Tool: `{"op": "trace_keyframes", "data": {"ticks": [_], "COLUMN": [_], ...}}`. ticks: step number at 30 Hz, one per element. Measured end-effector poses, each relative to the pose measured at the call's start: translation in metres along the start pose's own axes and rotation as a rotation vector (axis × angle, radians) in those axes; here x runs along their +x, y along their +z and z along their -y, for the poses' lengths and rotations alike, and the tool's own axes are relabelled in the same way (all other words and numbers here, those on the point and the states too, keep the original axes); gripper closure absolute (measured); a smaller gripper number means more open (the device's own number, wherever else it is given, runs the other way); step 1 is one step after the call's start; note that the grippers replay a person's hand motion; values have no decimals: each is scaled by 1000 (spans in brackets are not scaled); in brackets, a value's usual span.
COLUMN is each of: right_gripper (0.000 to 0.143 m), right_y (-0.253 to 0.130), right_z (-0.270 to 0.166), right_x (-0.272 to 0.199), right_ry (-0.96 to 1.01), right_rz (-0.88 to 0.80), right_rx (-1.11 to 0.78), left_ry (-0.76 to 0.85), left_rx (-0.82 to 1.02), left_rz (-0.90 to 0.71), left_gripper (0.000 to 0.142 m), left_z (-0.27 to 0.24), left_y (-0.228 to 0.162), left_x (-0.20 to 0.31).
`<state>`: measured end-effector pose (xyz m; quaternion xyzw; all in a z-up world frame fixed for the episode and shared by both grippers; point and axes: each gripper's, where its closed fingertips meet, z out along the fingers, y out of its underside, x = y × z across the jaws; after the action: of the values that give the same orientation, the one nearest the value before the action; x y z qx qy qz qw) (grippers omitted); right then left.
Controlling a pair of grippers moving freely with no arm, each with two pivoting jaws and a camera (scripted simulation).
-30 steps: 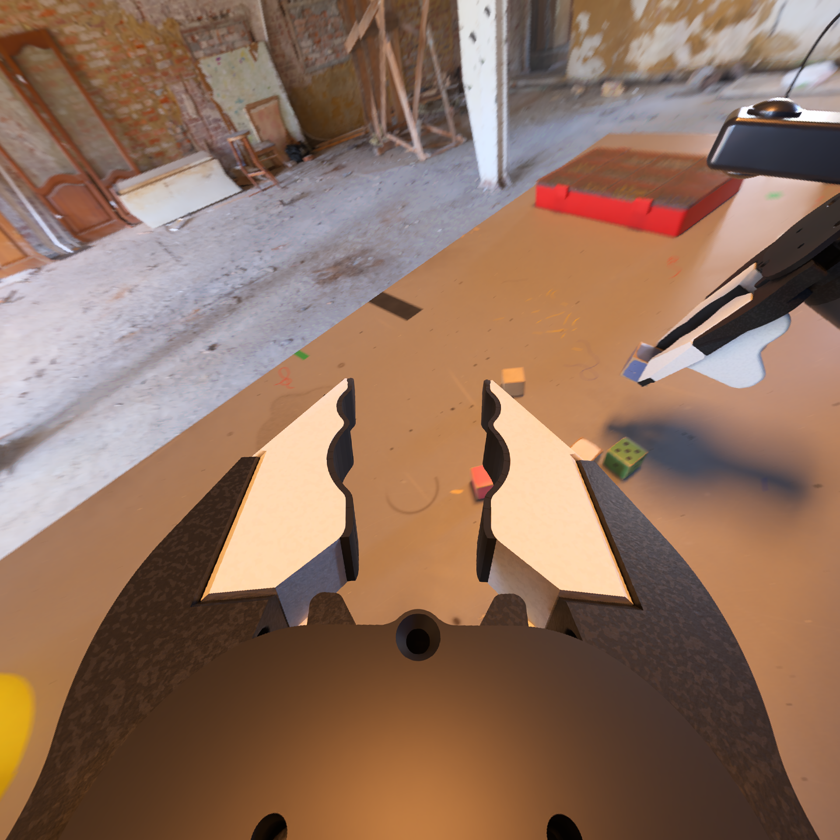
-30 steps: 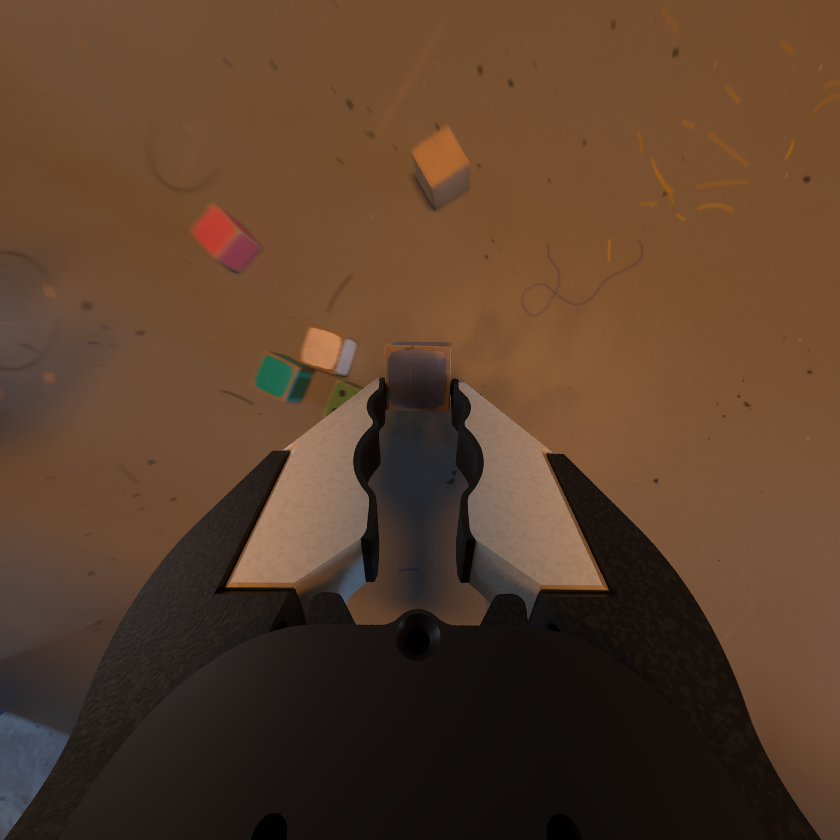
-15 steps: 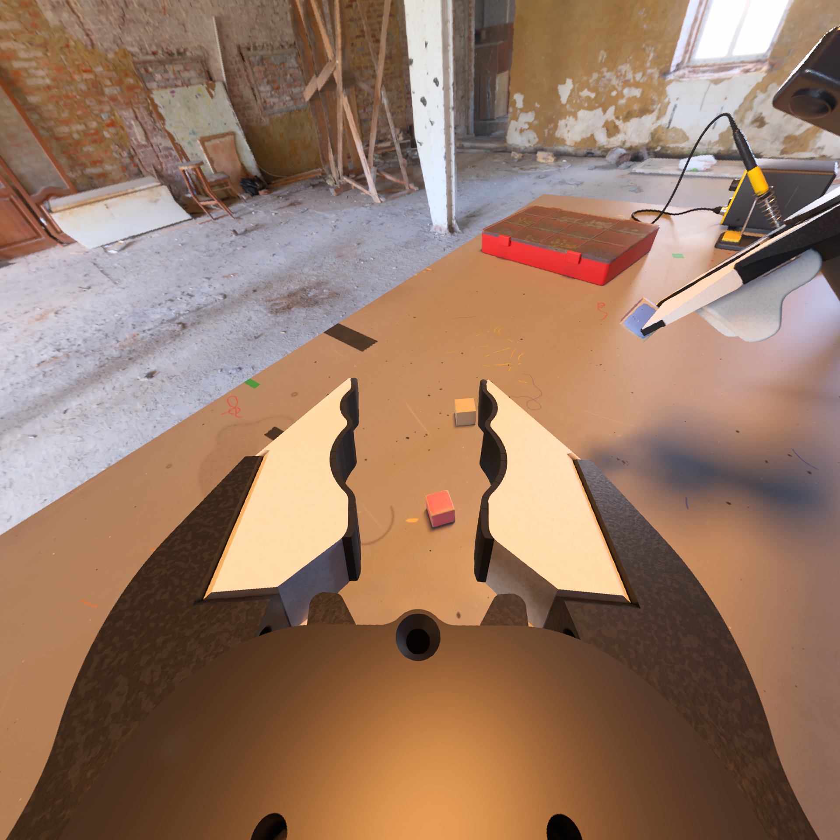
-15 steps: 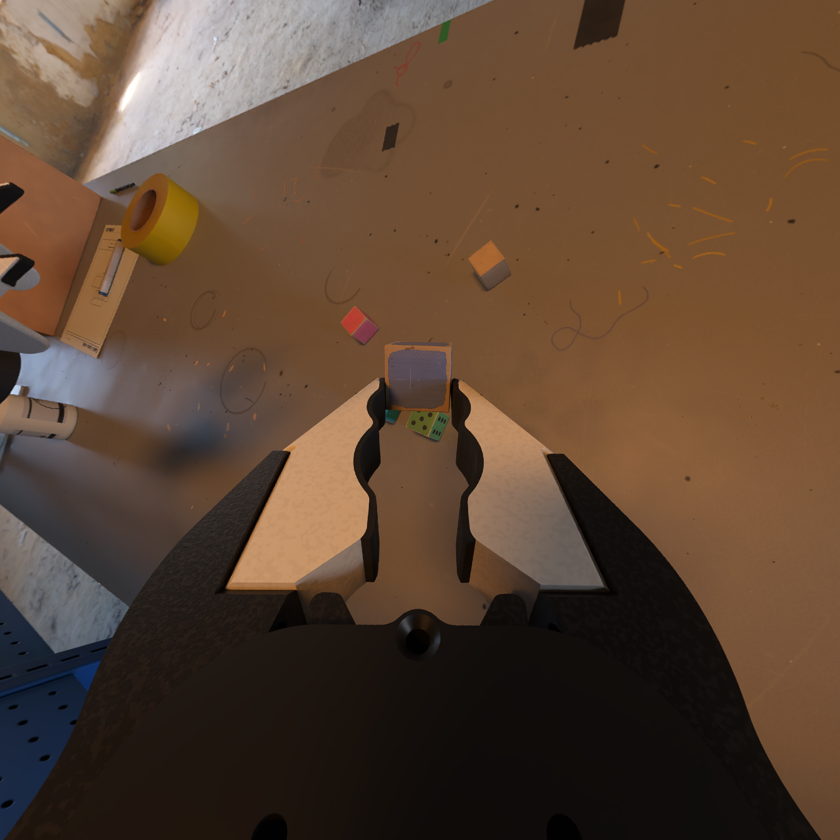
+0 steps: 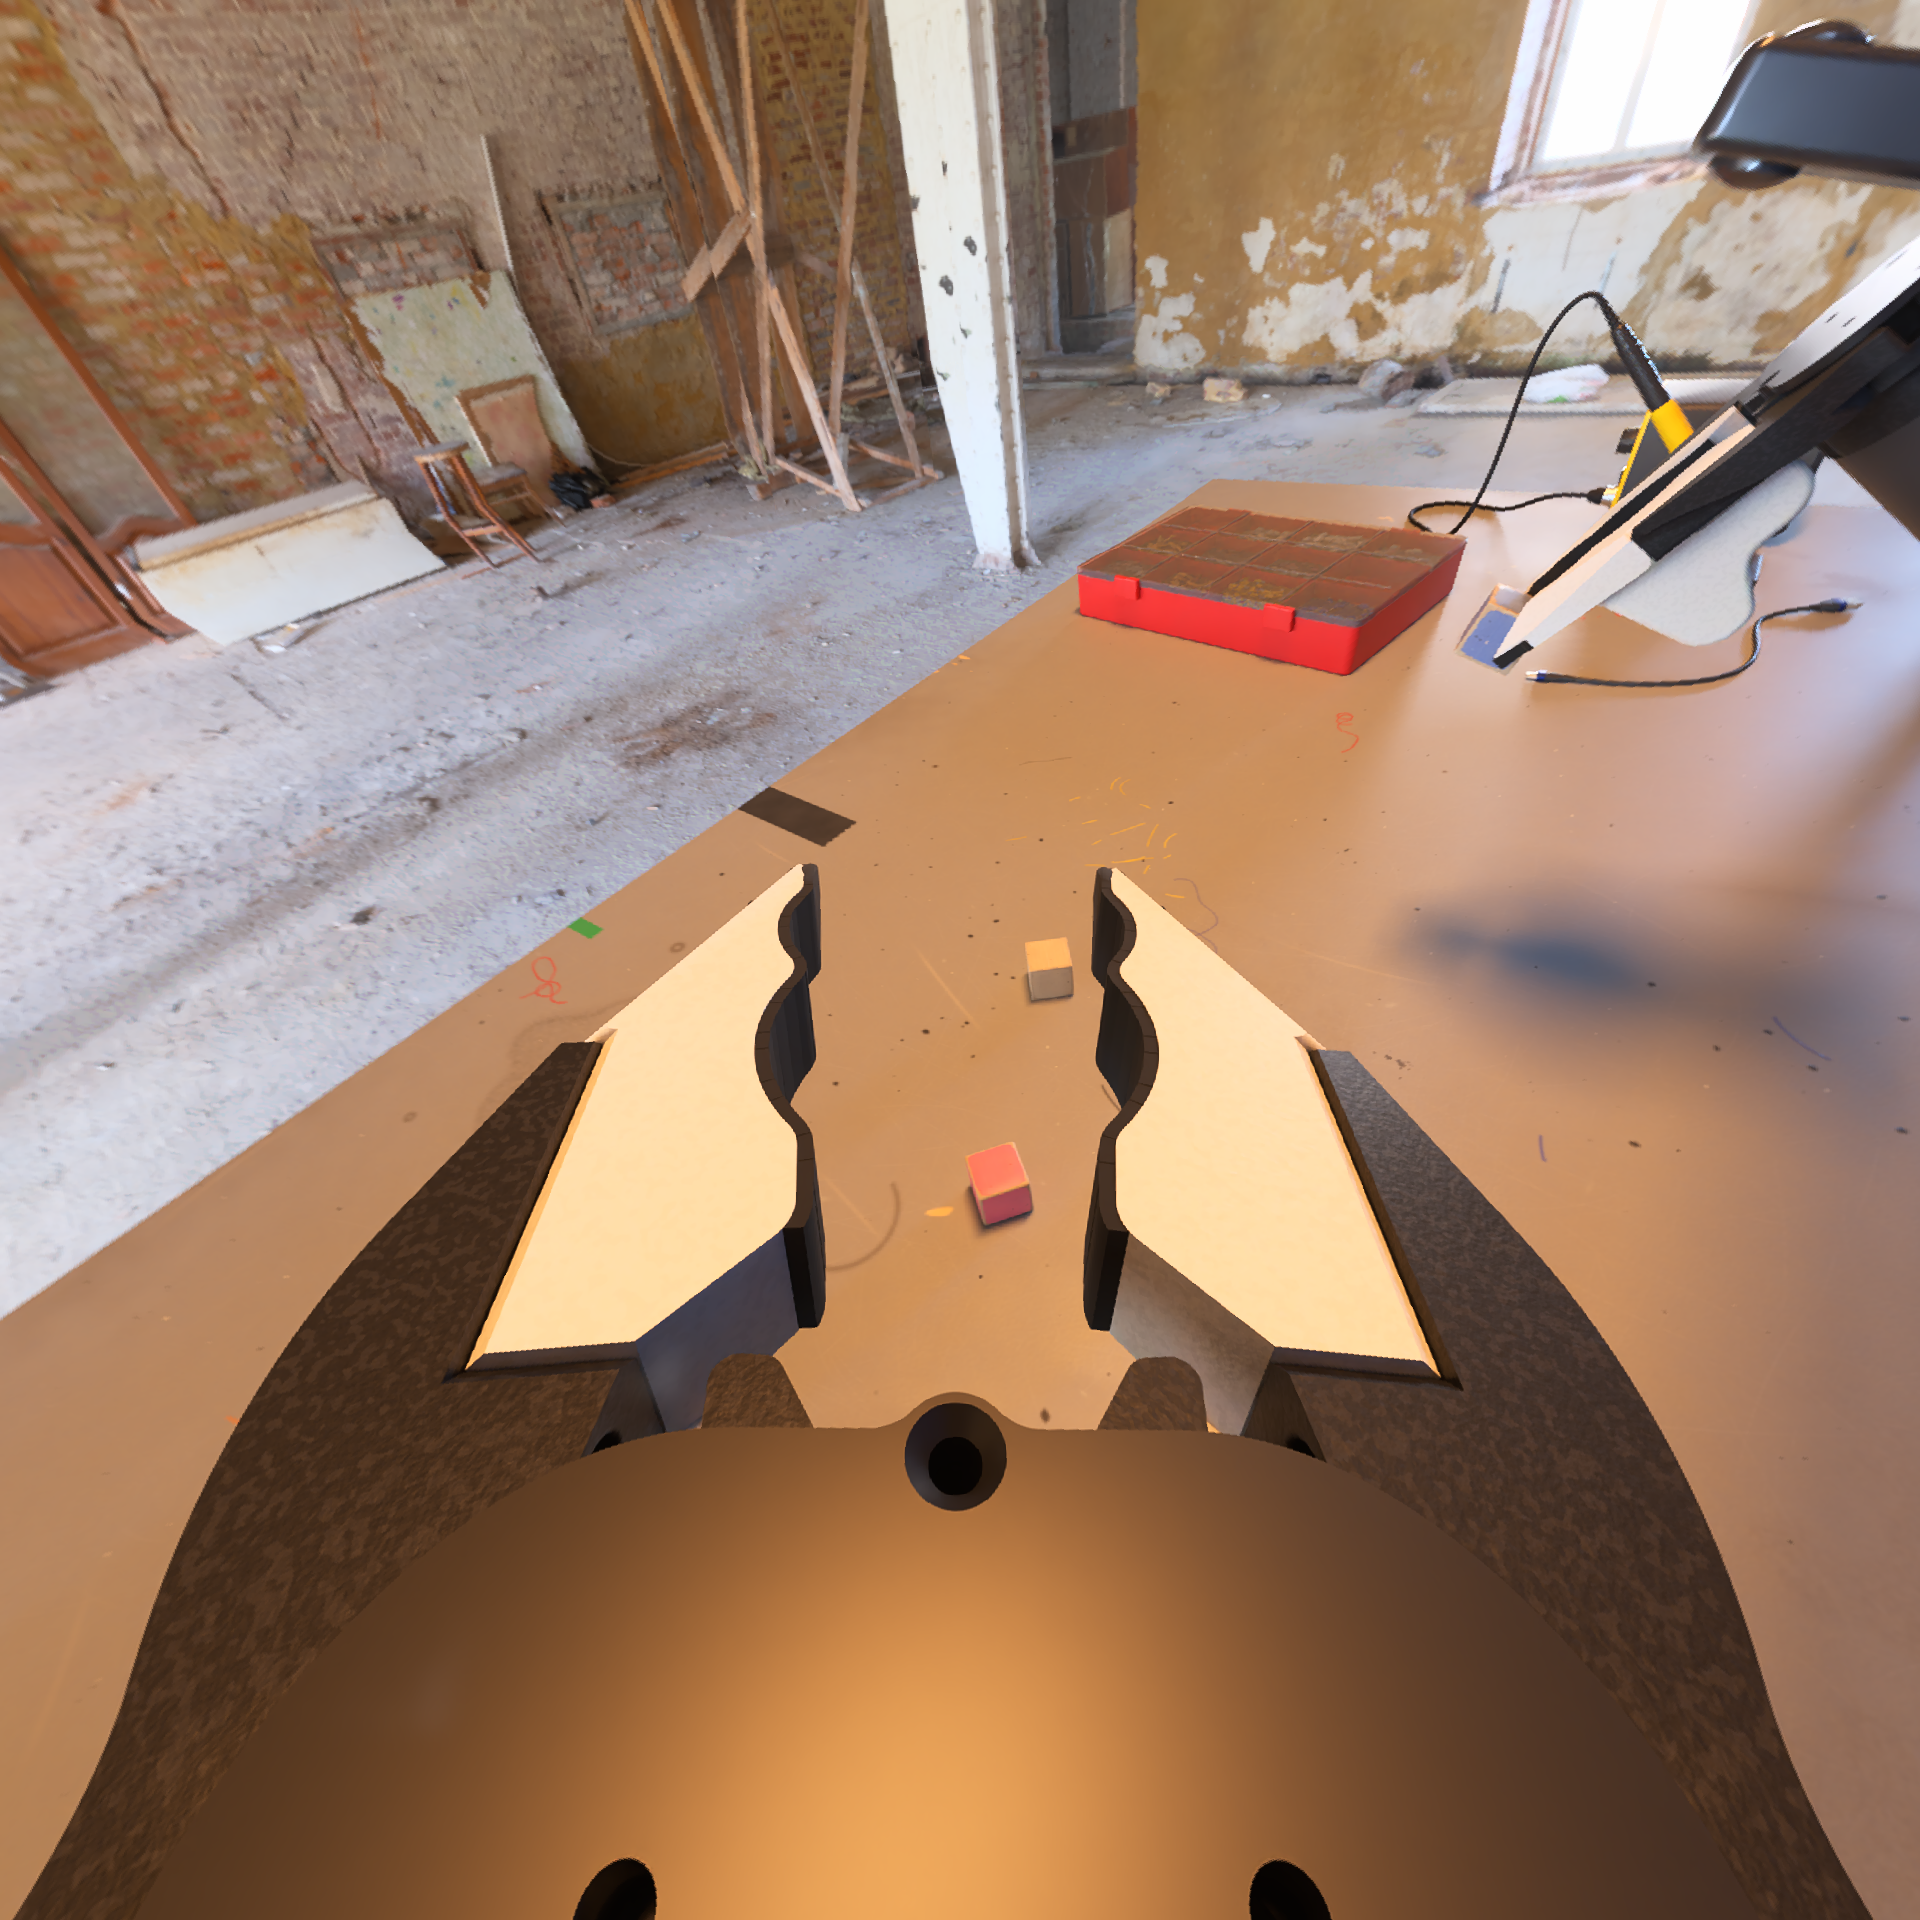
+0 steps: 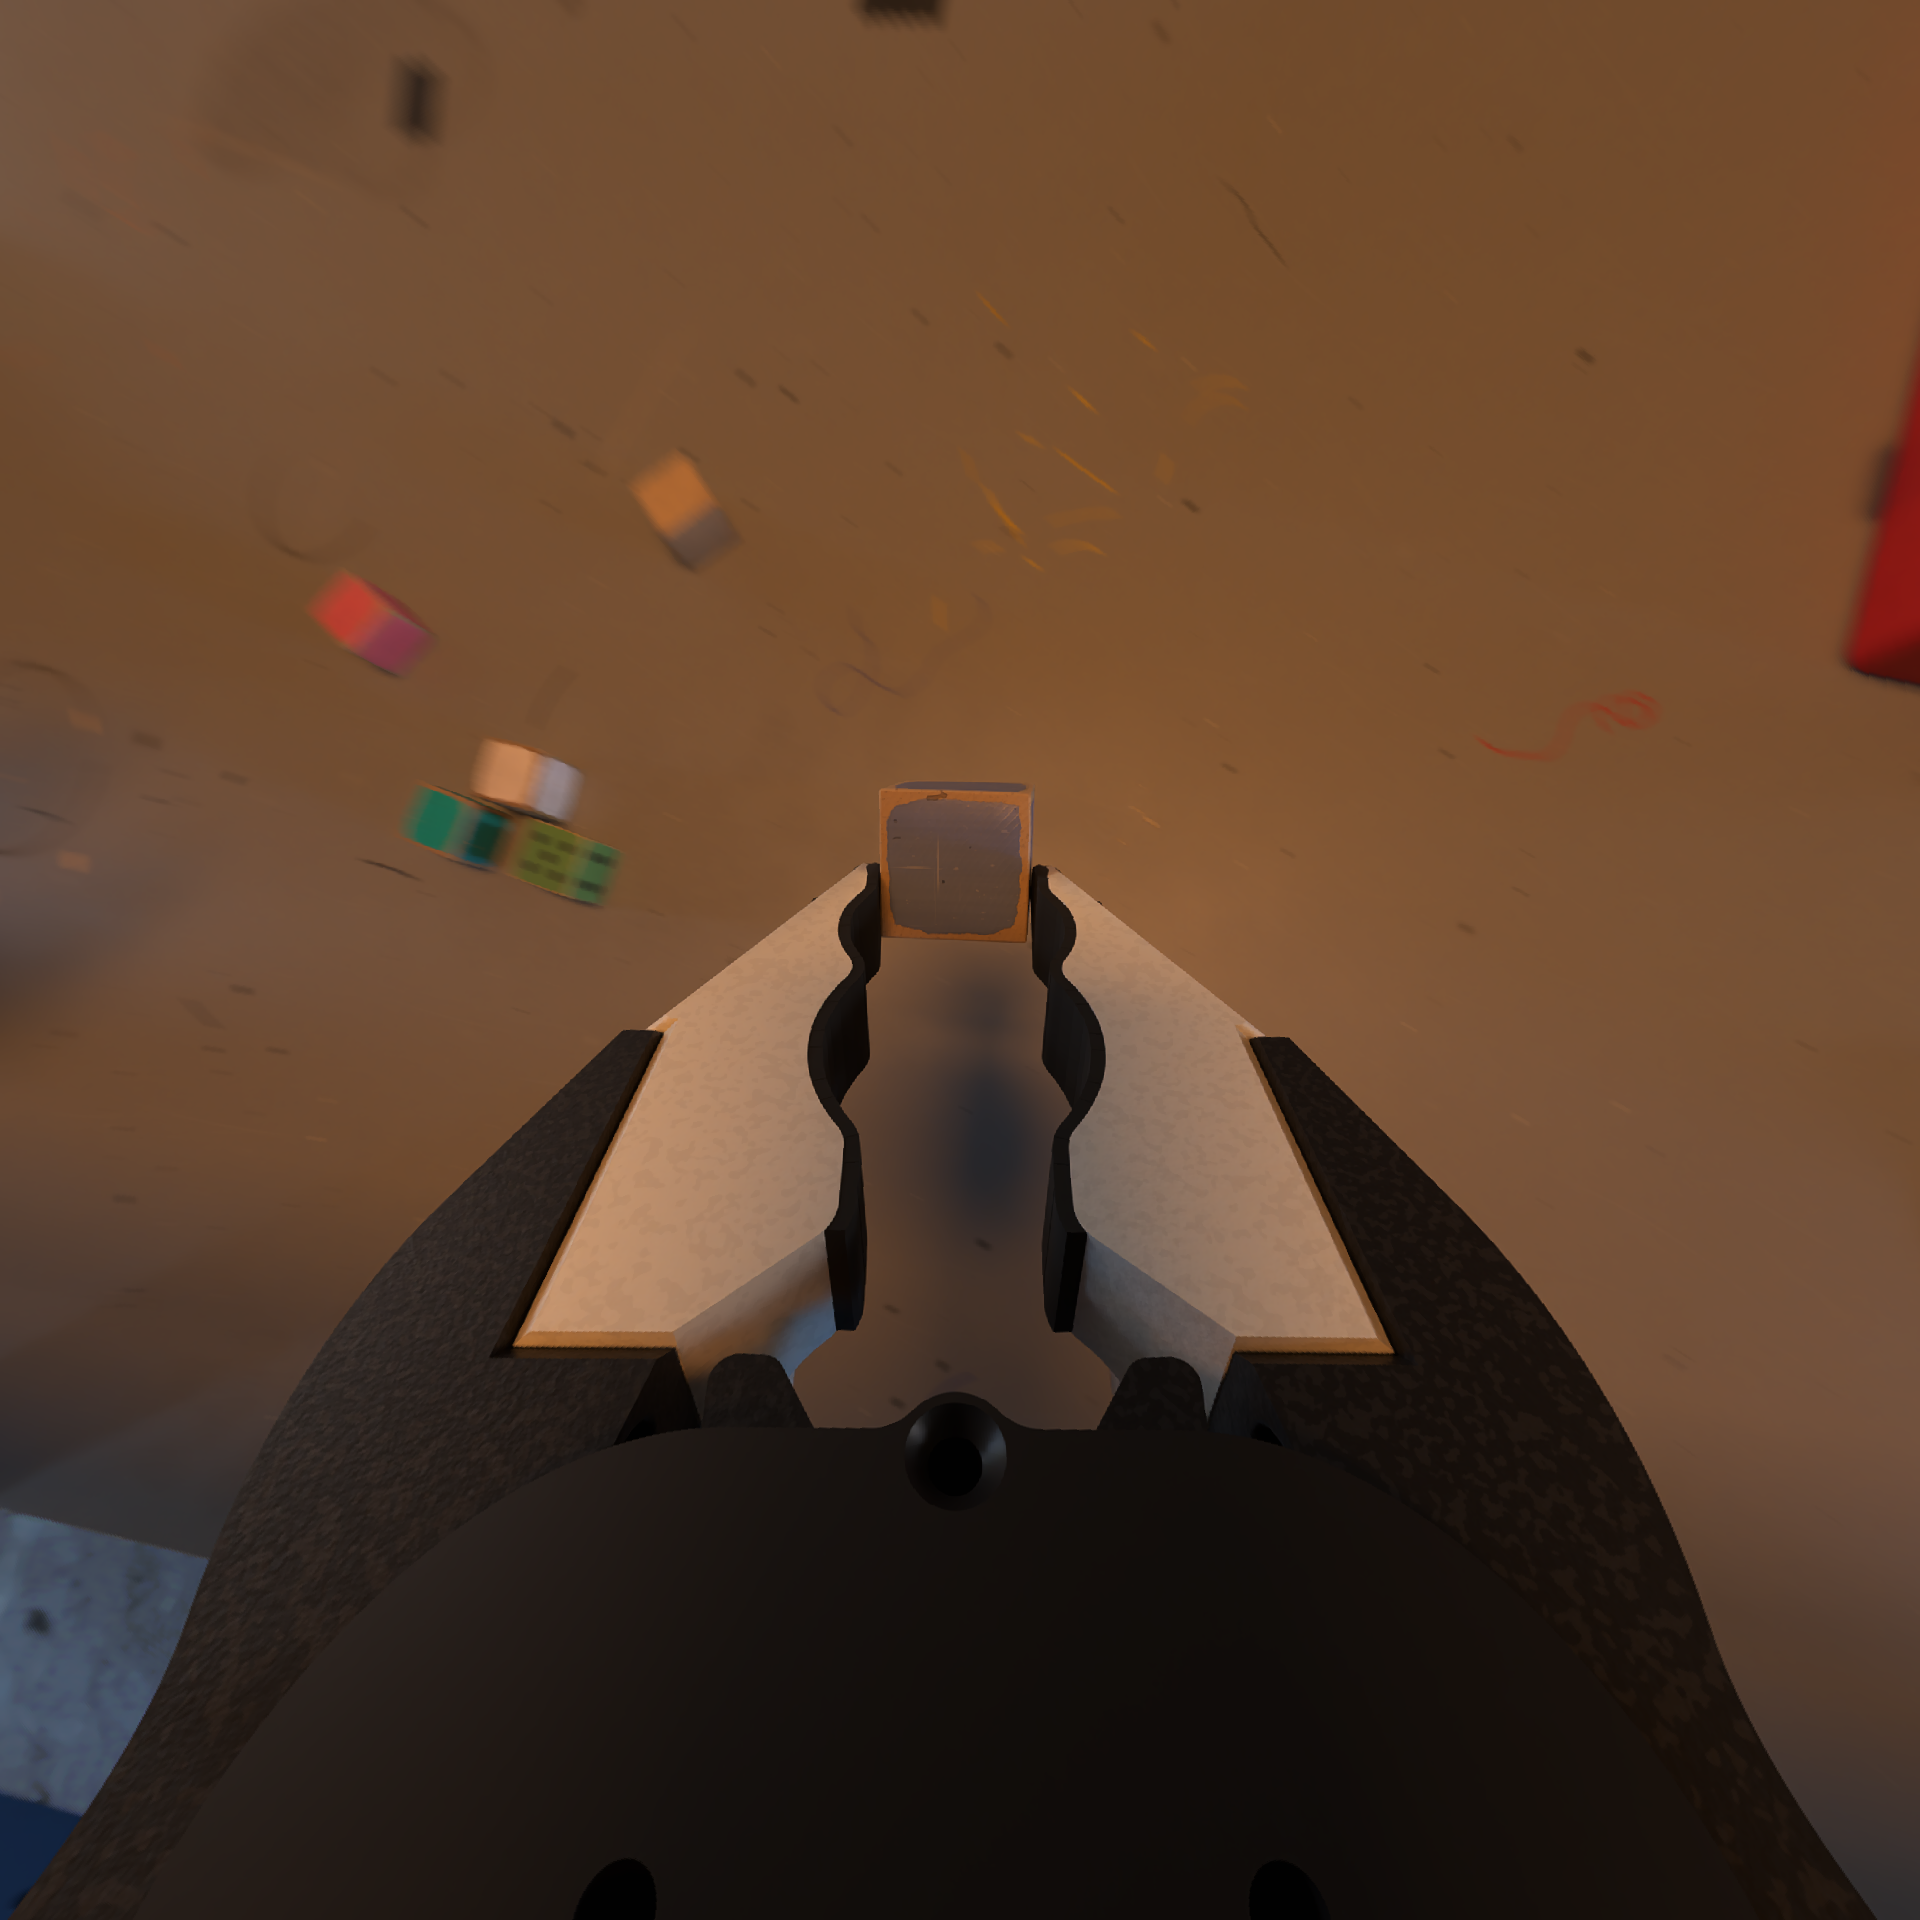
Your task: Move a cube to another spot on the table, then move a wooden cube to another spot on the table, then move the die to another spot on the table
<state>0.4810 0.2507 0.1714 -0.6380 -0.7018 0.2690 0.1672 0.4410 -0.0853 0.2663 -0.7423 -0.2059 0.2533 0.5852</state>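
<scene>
- Two grippers: the right gripper carries a blue-faced wooden cube pinched at its jaw tips, high above the bench, presumably for relocating.
- Left gripper hovers, jaws wide, empty.
- Green die sits among neighbouring cubes.

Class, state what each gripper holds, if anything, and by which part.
The right gripper holds a blue-faced cube by two opposite sides, at its fingertips, above the table. The left gripper is open and holds nothing.
</scene>
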Motion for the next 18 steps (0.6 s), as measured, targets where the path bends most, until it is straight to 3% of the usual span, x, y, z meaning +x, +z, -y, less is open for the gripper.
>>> {"op": "trace_keyframes", "data": {"ticks": [10,18], "right_gripper": [114,114], "right_y": [77,114], "right_z": [-38,-52], "right_x": [91,132], "right_ry": [105,147], "right_rz": [-208,-298], "right_rx": [-312,-389], "left_ry": [68,104], "left_rx": [-20,-61], "left_rz": [23,17], "left_gripper": [89,89], "left_z": [5,-2], "left_y": [-10,-6], "left_x": [3,3]}}
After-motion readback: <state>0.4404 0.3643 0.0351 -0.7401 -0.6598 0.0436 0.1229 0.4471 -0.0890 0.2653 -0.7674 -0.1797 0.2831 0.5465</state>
